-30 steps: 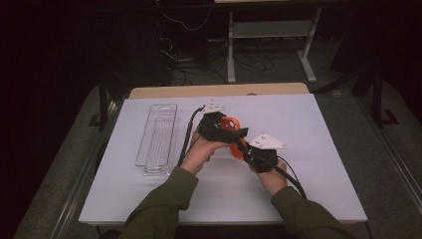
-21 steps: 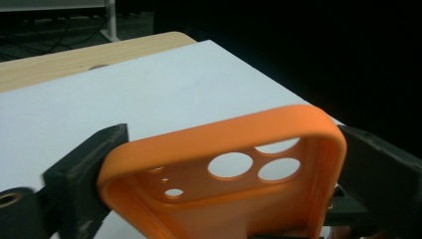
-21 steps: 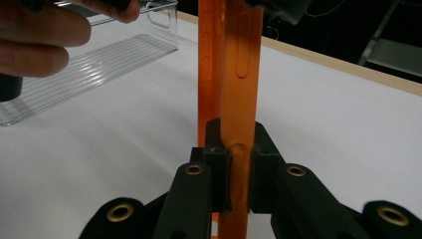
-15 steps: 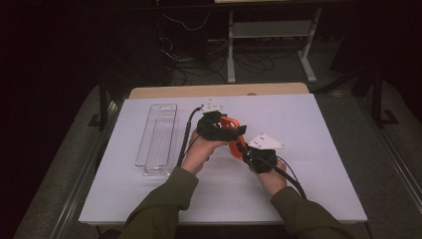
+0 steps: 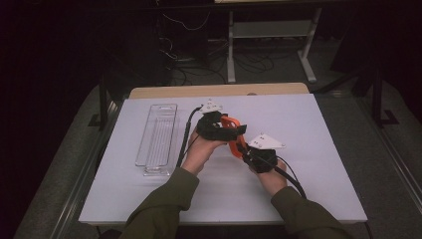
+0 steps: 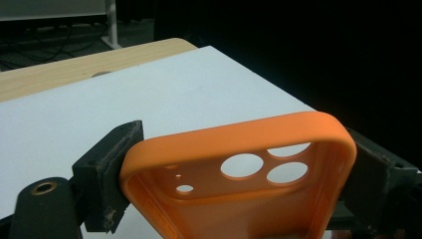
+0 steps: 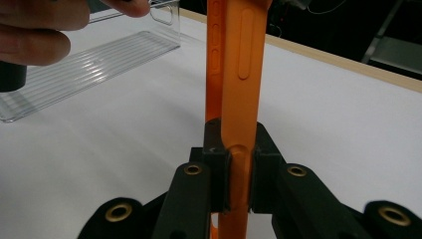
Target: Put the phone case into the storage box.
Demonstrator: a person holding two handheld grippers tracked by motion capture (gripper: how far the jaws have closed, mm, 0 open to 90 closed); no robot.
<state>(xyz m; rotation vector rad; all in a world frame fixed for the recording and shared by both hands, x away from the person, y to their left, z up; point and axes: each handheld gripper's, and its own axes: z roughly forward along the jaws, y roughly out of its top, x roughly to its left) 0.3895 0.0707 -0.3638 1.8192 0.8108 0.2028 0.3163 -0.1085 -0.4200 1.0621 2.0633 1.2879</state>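
My left gripper point(image 6: 239, 174) has just been closing across the orange phone case point(image 6: 239, 164), my right gripper point(image 7: 232, 174) pinches its edge: both now grip it above the desk point(image 5: 308, 124).

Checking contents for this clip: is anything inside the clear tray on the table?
The clear tray holds nothing visible; its ribbed bottom shows through. In the right gripper view a hand covers part of its far end.
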